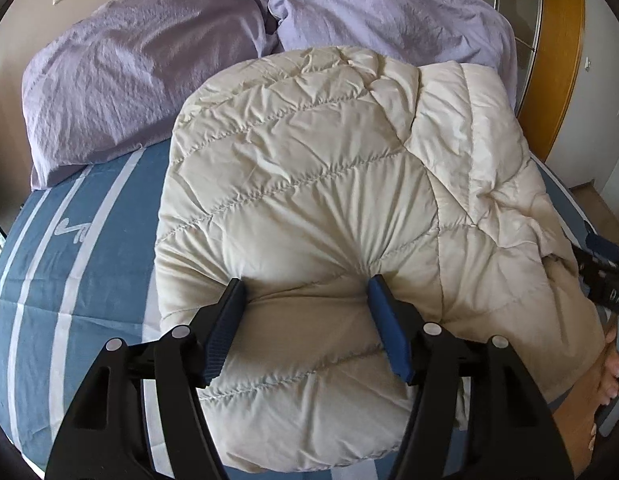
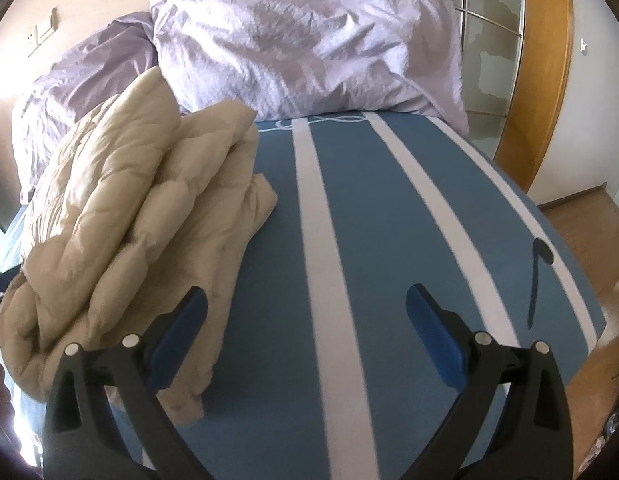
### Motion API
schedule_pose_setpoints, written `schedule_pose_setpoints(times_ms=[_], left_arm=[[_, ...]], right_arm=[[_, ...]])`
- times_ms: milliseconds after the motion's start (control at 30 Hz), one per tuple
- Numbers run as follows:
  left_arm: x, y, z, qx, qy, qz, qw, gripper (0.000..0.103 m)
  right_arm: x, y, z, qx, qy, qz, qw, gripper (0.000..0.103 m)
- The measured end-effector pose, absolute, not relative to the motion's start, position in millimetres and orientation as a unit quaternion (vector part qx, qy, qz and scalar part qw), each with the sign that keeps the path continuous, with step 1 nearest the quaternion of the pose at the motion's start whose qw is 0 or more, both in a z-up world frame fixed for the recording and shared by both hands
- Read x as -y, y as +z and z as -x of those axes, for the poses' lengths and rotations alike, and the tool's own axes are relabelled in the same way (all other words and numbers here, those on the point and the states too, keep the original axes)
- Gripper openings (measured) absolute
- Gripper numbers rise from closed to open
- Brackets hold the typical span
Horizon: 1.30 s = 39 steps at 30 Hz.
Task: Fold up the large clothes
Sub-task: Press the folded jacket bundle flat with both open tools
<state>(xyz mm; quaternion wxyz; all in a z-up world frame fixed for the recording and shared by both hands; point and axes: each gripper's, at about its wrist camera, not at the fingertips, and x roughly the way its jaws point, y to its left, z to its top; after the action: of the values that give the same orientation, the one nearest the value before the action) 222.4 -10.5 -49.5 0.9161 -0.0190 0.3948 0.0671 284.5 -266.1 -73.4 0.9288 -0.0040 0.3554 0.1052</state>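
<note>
**Bed and what lies on it**

Bed (image 2: 389, 240): blue sheet with white lengthwise stripes. At the head, two lilac pillows side by side, touching: left pillow (image 1: 129, 80), right pillow (image 2: 301, 40). On the sheet, left of centre, one cream quilted jacket (image 1: 309, 200), folded into a thick bundle, its far edge just beside the pillows.

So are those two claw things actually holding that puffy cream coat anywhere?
No. The left gripper presses open jaws down on the folded jacket without pinching it; the right gripper hangs open over the bedsheet.
</note>
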Motion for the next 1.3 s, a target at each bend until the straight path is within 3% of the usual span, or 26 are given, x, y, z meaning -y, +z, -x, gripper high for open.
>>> schedule_pose_setpoints(times_ms=[433, 733, 900, 1300], left_arm=[[7, -57, -227, -0.389, 0.047, 0.032, 0.919, 0.064], [6, -59, -231, -0.39, 0.035, 0.041, 0.919, 0.065], [5, -59, -233, -0.39, 0.031, 0.041, 0.919, 0.065], [0, -60, -232, -0.389, 0.022, 0.045, 0.92, 0.065]], right_arm=[[243, -7, -306, -0.298, 0.139, 0.012, 0.944, 0.098], [181, 27, -315, -0.282, 0.218, 0.017, 0.934, 0.077], [148, 38, -312, -0.264, 0.243, 0.037, 0.933, 0.073], [143, 1, -352, -0.304, 0.198, 0.061, 0.93, 0.053]])
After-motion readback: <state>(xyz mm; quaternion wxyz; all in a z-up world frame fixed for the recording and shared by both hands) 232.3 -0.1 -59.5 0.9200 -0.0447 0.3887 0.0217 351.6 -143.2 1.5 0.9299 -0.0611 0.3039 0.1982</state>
